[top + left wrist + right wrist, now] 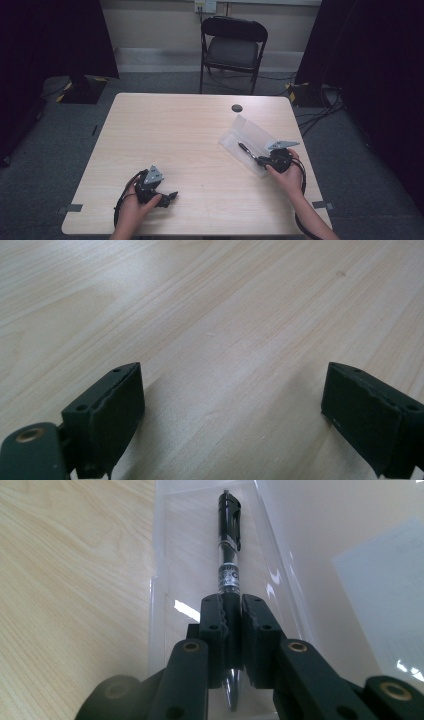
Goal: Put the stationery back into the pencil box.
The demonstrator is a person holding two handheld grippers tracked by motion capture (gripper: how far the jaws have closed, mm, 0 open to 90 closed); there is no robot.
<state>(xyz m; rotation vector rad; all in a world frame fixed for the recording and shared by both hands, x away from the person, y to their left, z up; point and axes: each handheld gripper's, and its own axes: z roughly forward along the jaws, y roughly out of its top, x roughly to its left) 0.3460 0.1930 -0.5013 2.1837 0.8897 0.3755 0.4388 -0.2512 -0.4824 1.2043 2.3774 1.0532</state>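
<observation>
A black pen (229, 545) lies lengthwise over the tray of a clear plastic case (185, 550), whose lid stands open to the right. My right gripper (233, 617) is shut on the pen near its tip end, with the clip end pointing away. From above, the same pen (246, 150) and case (250, 137) sit at the right of the table, with the right gripper (263, 160) just in front of them. My left gripper (172, 195) rests near the table's front left, and its jaws (230, 410) stand wide open over bare wood.
The light wooden table (165, 130) has a small dark round cap (237, 108) near its far edge. A black folding chair (232, 47) stands beyond the table. Cables (320, 107) trail on the floor at the right.
</observation>
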